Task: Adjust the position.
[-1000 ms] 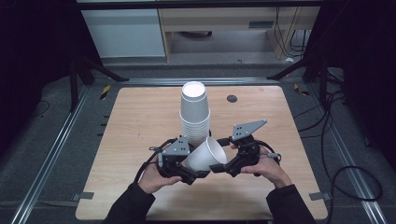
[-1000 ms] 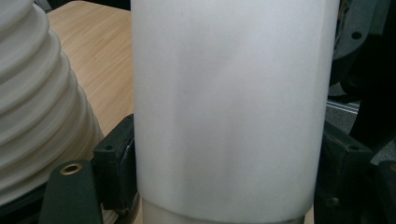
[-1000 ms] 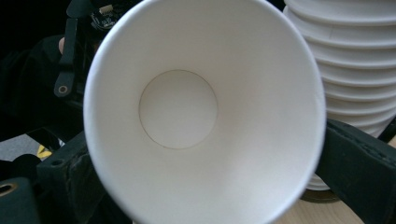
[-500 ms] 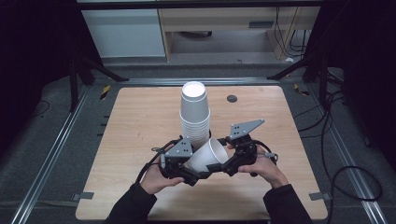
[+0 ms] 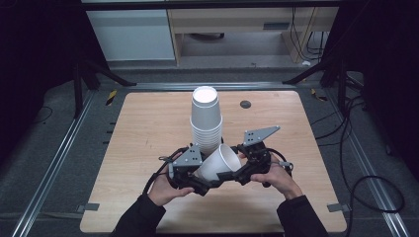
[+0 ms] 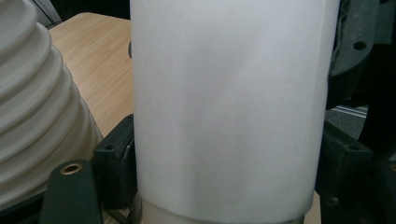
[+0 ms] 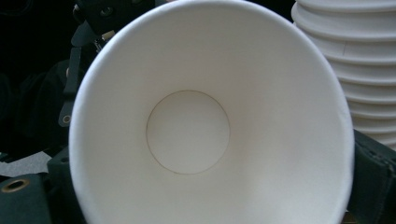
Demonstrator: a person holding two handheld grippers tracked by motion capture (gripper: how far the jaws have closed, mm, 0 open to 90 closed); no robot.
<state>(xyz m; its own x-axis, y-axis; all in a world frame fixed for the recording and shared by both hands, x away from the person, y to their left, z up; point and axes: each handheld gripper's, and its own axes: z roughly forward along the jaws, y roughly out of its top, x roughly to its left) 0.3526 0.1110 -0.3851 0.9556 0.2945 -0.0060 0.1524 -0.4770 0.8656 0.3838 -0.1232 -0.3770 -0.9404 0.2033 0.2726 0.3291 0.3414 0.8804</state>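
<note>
Holding a light, easily crushed paper cup (image 5: 217, 165) tilted near the tabletop's (image 5: 148, 123) front edge: left gripper (image 5: 190, 173) clamped on its base, right gripper (image 5: 247, 168) closing around its rim.

I hold both forearms in from the near edge, hands low and close together. My left black two-jaw gripper (image 5: 205, 185) points toward the right one, jaws clamped on a white paper cup (image 5: 217, 164) tipped on its side. My right black two-jaw gripper (image 5: 237, 175) faces it; its jaws have just been closing about the cup's rim.
</note>
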